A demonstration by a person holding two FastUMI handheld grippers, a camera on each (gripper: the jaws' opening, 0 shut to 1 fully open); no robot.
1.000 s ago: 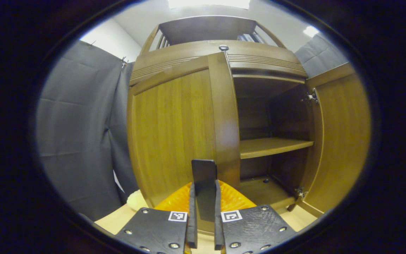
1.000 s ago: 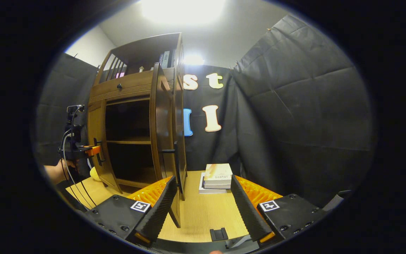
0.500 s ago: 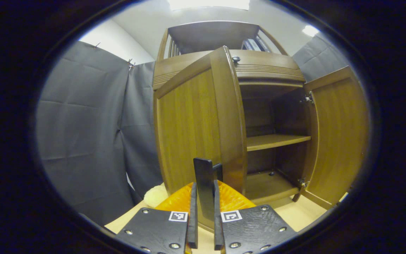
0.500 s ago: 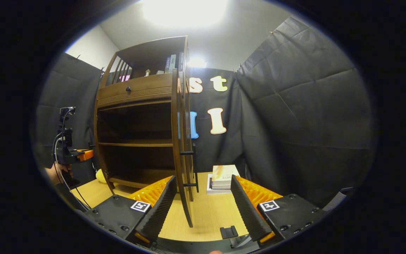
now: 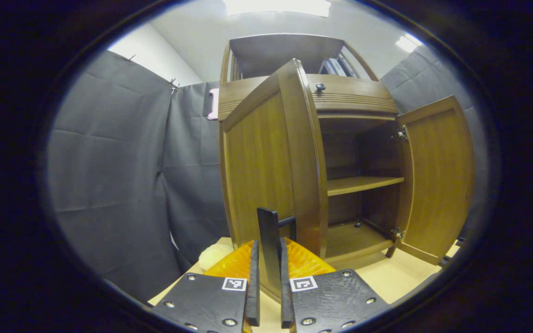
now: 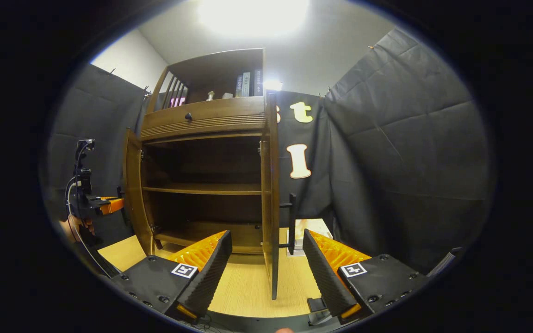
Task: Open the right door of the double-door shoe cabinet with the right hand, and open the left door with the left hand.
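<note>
In the left gripper view, the left gripper [image 5: 267, 296] is holding its fingers almost closed, both pressing on the dark vertical handle [image 5: 269, 240] of the left door [image 5: 266, 166]. The handle is standing upright between the fingers, its long axis running top to bottom. The left door is swinging out toward the camera, its edge rising just right of the fingers; beyond it, to the right, the shoe cabinet [image 5: 340, 97] is showing its shelf [image 5: 363, 183], and farther right the right door [image 5: 437, 180] is standing wide open.

In the right gripper view, the right gripper [image 6: 266, 273] is keeping its fingers spread wide, gripping nothing. The right door's edge [image 6: 272, 194] is standing upright between them but farther off, its handle [image 6: 291, 224] vertical. Far to the left of the fingers, a hand [image 6: 76, 227] is holding the other gripper at the left door [image 6: 133, 189].
</note>
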